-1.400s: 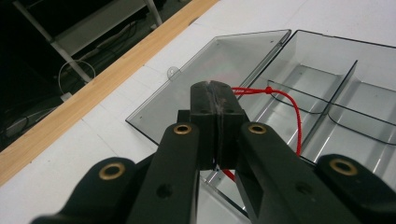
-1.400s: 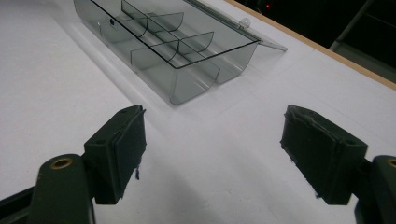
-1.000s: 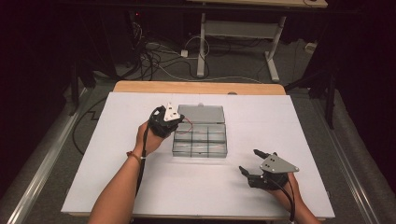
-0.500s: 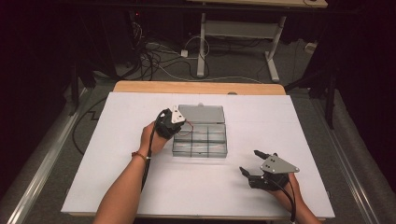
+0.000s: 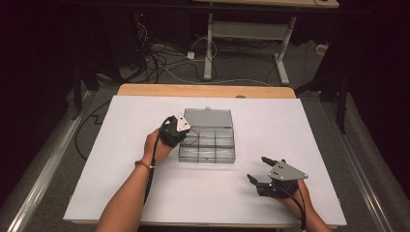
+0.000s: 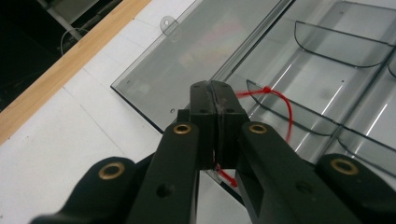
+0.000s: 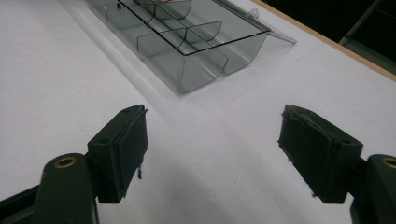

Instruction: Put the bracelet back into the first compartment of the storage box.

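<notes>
- The red cable tie [image 6: 280, 100] is pinched between the pads of the left gripper [image 6: 215, 91]; its loop with a small knot-like head hangs over a compartment of the clear plastic organizer box [image 5: 208, 145], and a short red tail sticks out below the pads.
- The left gripper is closed tight on this tie, and it hovers over the left rear part of the box, near the hinge of the opened lid [image 6: 187, 56].
- I judge that the step in hand is to put the tie in one compartment. To do it well, the gripper should go lower until the loop is inside the curved dividers [image 6: 299, 114], and only then release, so the light tie does not spring out.
- The tie is thin and stiff, so it may stick to one pad; a small shake after opening may help.
- The box is light and empty as far as I can see; the gripper should not push its wall, otherwise it slides on the white tabletop [image 5: 121, 159].
- The right gripper [image 5: 263, 169] rests on the tabletop in front and right of the box, well apart from it, with jaws wide apart and nothing between them. It could hold the box steady if needed.
</notes>
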`<action>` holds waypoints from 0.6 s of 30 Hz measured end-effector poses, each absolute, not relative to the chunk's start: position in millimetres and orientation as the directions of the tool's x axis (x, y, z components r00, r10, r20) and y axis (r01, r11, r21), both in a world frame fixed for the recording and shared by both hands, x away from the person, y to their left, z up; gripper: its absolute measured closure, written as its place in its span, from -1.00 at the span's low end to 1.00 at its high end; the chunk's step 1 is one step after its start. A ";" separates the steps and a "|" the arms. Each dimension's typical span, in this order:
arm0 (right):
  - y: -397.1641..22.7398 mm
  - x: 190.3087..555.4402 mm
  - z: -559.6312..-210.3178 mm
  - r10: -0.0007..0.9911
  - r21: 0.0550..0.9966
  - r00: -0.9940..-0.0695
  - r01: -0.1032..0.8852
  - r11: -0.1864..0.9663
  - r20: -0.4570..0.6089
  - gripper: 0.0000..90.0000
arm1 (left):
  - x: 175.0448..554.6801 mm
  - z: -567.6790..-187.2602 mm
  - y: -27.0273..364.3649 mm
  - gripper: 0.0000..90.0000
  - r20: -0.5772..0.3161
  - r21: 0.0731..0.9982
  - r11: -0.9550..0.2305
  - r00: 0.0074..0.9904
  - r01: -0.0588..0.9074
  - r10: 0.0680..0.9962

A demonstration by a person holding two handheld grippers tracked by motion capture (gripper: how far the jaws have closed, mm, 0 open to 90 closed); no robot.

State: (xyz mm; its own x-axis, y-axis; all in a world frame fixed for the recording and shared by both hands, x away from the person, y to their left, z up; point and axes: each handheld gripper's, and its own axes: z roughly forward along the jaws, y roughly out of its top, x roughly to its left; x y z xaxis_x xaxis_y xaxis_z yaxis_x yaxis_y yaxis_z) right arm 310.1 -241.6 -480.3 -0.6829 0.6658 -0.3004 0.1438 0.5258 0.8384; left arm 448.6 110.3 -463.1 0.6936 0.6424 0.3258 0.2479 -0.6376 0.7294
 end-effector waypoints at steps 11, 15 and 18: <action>-240.3 310.2 -481.5 0.657 0.833 -0.692 0.146 0.533 -0.299 -0.46 | 448.3 -465.7 109.5 0.91 0.320 0.729 -0.638 0.700 0.249 0.639; -240.0 310.5 -481.2 0.658 0.834 -0.692 0.148 0.531 -0.296 -0.46 | 447.5 -465.2 111.7 0.91 0.311 0.743 -0.622 0.695 0.248 0.648; -239.4 310.7 -481.8 0.660 0.834 -0.692 0.151 0.531 -0.294 -0.46 | 447.2 -463.9 114.2 0.91 0.304 0.752 -0.612 0.694 0.247 0.653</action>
